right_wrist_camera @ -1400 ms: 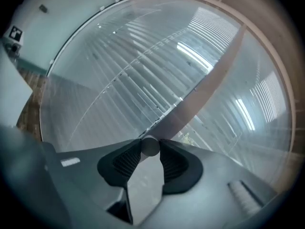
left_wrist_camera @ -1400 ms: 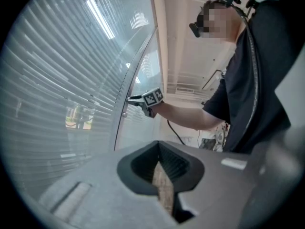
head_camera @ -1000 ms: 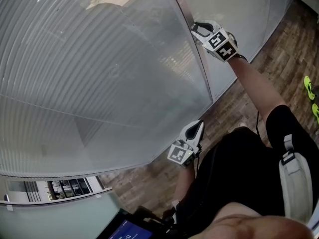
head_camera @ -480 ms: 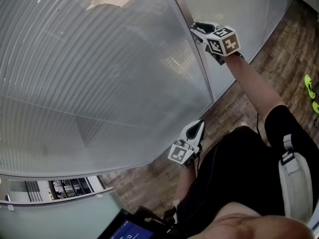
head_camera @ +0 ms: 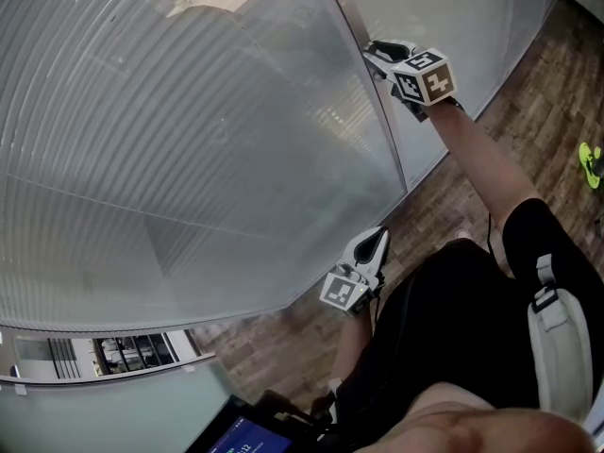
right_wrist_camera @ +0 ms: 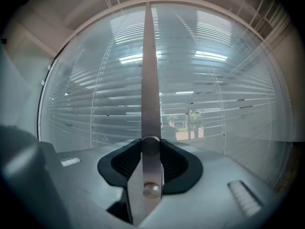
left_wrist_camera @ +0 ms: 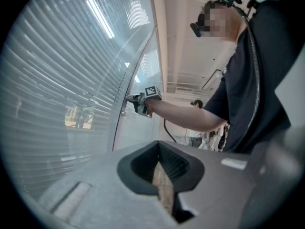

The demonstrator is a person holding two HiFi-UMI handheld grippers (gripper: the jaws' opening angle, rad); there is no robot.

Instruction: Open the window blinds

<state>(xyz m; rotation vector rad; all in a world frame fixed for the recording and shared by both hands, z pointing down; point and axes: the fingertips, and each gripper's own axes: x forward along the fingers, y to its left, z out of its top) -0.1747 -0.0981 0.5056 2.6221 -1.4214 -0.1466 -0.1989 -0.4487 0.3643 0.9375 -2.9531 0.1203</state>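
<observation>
The window blinds (head_camera: 189, 140) hang with pale horizontal slats behind a large glass pane. A narrow vertical metal strip (right_wrist_camera: 148, 70) runs up the pane's right edge and carries a round metal knob (right_wrist_camera: 151, 145). My right gripper (head_camera: 377, 51) reaches level to that strip, and its jaws are shut on the knob; the right gripper (right_wrist_camera: 151, 151) view shows it straight on. In the left gripper view the right gripper (left_wrist_camera: 134, 99) sits at the pane's edge. My left gripper (head_camera: 375, 240) hangs lower near my body, shut and holding nothing, with floor below it.
Brown wood floor (head_camera: 491, 168) lies beneath the window. Yellow-green shoes (head_camera: 592, 163) show at the right edge. A dark screen (head_camera: 236, 437) sits at the bottom, close to my body. Below the blinds a strip of bare window (head_camera: 113, 357) shows outside.
The right gripper has rolled about its own axis while staying on the knob; its marker cube shows a different face. The left gripper has not moved.
</observation>
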